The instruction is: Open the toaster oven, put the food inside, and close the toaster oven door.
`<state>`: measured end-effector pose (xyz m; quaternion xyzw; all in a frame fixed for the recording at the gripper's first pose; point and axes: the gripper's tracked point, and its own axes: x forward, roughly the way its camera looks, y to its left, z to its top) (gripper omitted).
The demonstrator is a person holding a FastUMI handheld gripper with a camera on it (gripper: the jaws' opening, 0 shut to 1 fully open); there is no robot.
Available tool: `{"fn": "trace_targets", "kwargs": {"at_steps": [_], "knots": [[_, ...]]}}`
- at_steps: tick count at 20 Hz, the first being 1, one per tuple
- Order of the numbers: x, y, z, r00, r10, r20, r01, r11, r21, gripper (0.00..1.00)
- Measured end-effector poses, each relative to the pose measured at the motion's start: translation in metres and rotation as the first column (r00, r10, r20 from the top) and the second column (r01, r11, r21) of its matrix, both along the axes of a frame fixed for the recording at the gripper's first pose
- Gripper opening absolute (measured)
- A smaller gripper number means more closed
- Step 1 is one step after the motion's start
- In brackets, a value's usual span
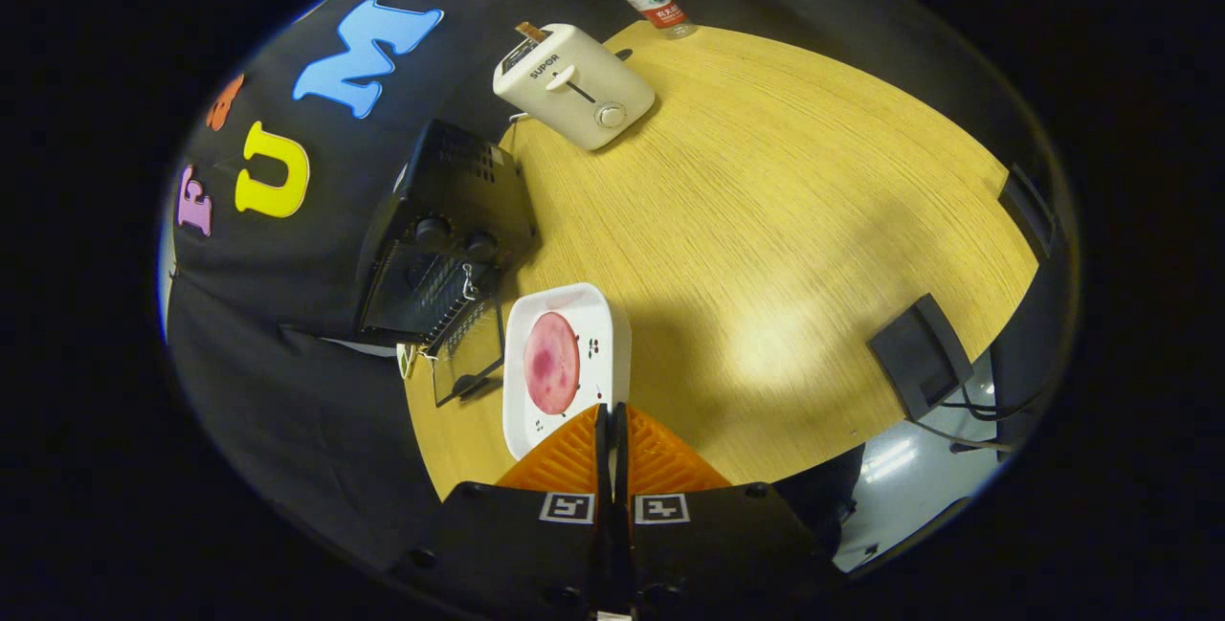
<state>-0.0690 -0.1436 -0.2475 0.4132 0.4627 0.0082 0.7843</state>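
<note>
A white square plate carries a round pink slice of food and lies just ahead of my fingers. My gripper is shut, its two fingertips pinching the plate's near rim. Beyond the plate, a little to the left, stands the black toaster oven with two knobs on its front. Its glass door hangs open and folded down, close beside the plate's left edge. The oven's inside is dark and I cannot make it out.
A wooden table stretches away to the right. A white pop-up toaster with a bread slice in it stands beyond the oven, with a water bottle behind it. A black box with cables sits at the table's right edge.
</note>
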Motion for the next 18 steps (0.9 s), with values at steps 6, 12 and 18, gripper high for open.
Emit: {"fn": "trace_targets", "kwargs": {"at_steps": [6,12,18], "knots": [[-0.002,0.056,0.026,0.999,0.018,0.049,-0.022,0.998,0.066,0.02],[0.011,0.113,0.043,0.994,0.081,0.071,-0.087,0.993,0.085,0.02],[0.051,0.158,0.054,0.992,0.084,0.099,-0.096,0.988,0.122,0.02]]}}
